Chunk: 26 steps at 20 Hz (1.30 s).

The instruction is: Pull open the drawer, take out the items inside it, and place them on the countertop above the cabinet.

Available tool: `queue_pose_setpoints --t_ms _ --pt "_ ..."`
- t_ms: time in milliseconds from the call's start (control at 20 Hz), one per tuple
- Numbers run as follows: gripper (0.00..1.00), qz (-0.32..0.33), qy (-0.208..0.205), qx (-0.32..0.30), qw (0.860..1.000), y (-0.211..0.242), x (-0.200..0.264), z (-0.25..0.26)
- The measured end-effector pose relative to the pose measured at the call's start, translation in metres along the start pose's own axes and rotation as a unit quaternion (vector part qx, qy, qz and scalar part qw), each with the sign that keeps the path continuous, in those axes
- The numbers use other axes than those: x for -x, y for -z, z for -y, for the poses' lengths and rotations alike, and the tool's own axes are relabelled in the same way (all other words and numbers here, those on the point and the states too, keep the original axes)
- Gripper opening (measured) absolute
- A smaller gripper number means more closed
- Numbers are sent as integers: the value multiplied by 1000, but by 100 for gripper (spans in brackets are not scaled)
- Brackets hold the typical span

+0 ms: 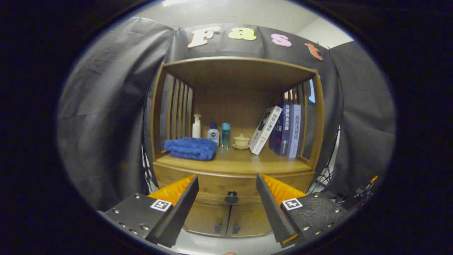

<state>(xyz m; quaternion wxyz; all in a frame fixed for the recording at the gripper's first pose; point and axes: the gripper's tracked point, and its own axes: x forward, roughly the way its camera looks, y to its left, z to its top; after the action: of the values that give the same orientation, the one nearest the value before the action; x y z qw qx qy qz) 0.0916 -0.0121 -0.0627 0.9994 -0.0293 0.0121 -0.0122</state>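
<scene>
2 fingers (pixel 226 209) spread apart, drawer knob (pixel 231 197) ahead between them, 3 books (pixel 279 130) with chinese spines

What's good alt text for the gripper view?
Open tongs face a wooden cabinet with the shut drawer's knob between the fingers. The countertop above holds a blue towel, three bottles, a lidded cup and books; two small doors sit below the drawer.

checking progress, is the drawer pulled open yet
No, the drawer sits flush in the cabinet, its knob untouched between the open gripper fingers.
</scene>
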Motion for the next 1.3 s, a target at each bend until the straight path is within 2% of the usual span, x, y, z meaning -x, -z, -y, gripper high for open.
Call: queue_pose_setpoints --t_ms 350,700,800,900,1000,1300 --pt "97 -11 16 -25 1000 60 -65 9" --pt "95 -71 30 -33 996 120 -115 15" --pt "77 -89 34 -41 995 129 -119 16" --pt "59 -115 16 -53 992 136 -122 9" --pt "45 -112 20 -51 992 136 -127 8" --pt "42 -117 31 -71 990 137 -126 7"
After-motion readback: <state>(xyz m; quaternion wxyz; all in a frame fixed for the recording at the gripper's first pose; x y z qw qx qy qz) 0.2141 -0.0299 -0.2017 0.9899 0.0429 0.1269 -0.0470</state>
